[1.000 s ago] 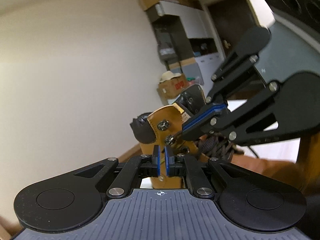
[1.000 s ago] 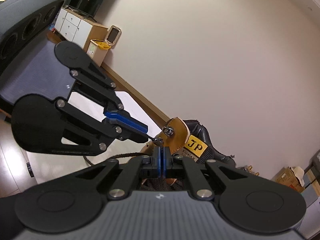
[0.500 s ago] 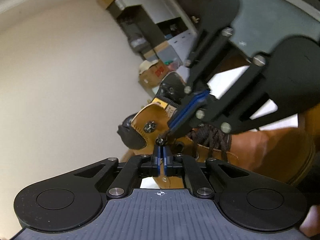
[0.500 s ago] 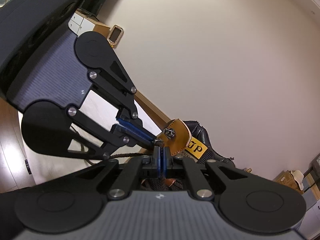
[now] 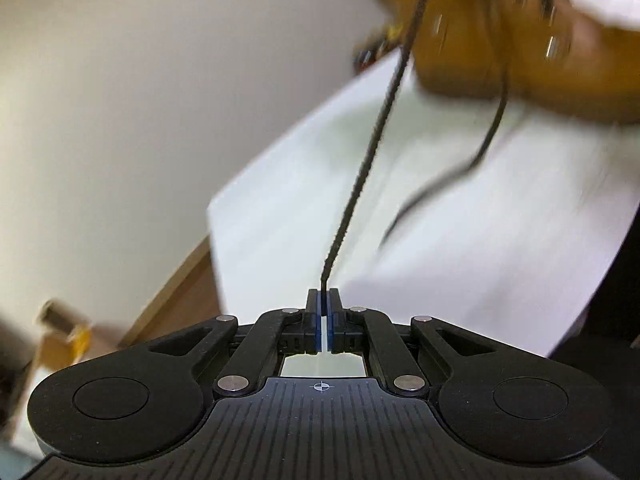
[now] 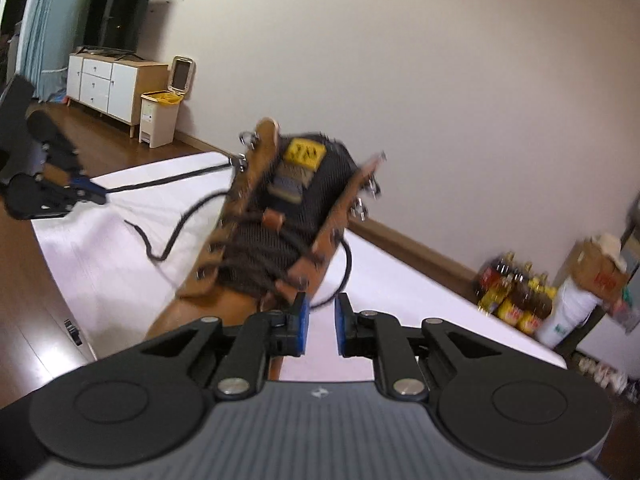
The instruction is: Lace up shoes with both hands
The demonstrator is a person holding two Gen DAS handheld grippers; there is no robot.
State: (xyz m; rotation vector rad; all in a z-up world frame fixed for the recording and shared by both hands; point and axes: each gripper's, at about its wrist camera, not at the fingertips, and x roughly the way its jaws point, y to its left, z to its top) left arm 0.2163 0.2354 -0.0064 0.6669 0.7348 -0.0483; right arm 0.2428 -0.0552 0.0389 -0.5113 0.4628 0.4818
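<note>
Left gripper (image 5: 322,300) clenched on my dark braided lace (image 5: 372,136), right gripper (image 6: 319,314) released beside the tan leather boot (image 6: 280,232) on the white surface (image 6: 132,240); tugging harder could topple it.

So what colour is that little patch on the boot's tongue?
Yellow with dark lettering, on the patch at the top of the boot tongue; clearest in the right wrist view.

Left gripper (image 5: 322,300): jaws pressed together on a dark lace (image 5: 372,136) running toward 1 o'clock.
Right gripper (image 6: 319,312): jaws parted, holding nothing.
</note>
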